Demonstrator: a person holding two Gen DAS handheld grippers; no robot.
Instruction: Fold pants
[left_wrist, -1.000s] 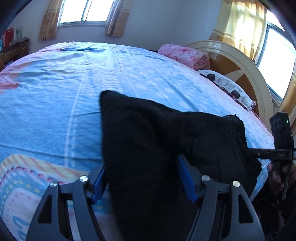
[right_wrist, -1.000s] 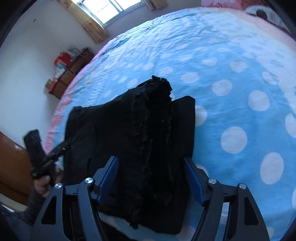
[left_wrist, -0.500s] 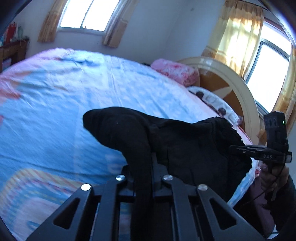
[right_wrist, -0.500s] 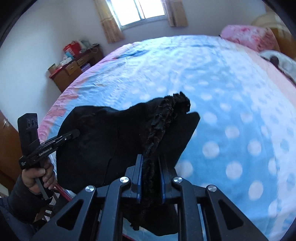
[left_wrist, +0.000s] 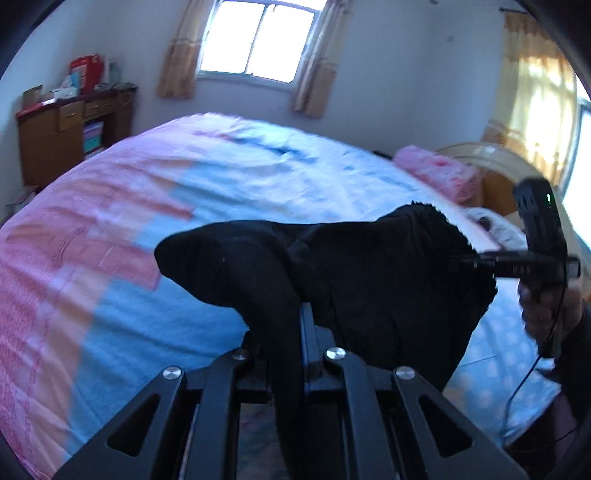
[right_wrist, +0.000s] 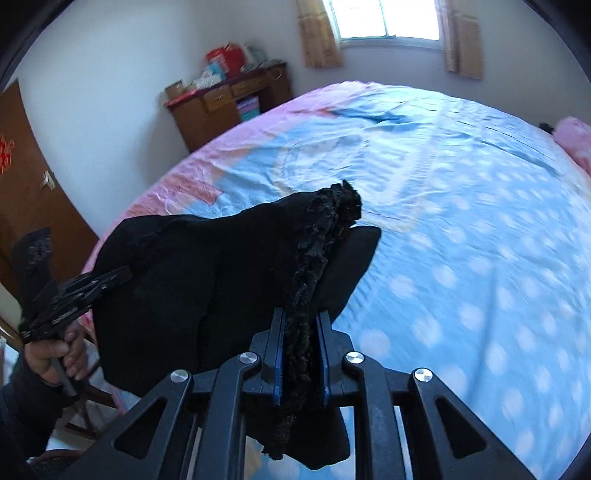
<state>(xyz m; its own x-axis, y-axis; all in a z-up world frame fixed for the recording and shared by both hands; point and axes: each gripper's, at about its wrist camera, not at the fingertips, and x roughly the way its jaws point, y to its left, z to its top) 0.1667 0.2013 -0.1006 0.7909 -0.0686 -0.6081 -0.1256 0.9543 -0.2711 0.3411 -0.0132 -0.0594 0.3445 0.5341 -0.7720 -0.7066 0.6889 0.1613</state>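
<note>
i have the black pants (left_wrist: 369, 280) lifted above the blue polka-dot bedspread (right_wrist: 461, 229): left gripper (left_wrist: 291, 354) clamped on a smooth corner, right gripper (right_wrist: 299, 354) pinching the frayed hem (right_wrist: 321, 236). that thin fringe could slip free, dropping the fold crooked.

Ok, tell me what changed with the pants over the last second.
Both grippers went from open to shut: the left hand-held gripper clamped the smooth edge of the black pants, the right hand-held gripper its fuzzy edge, and both lifted it off the bed. The bed is unchanged.
</note>
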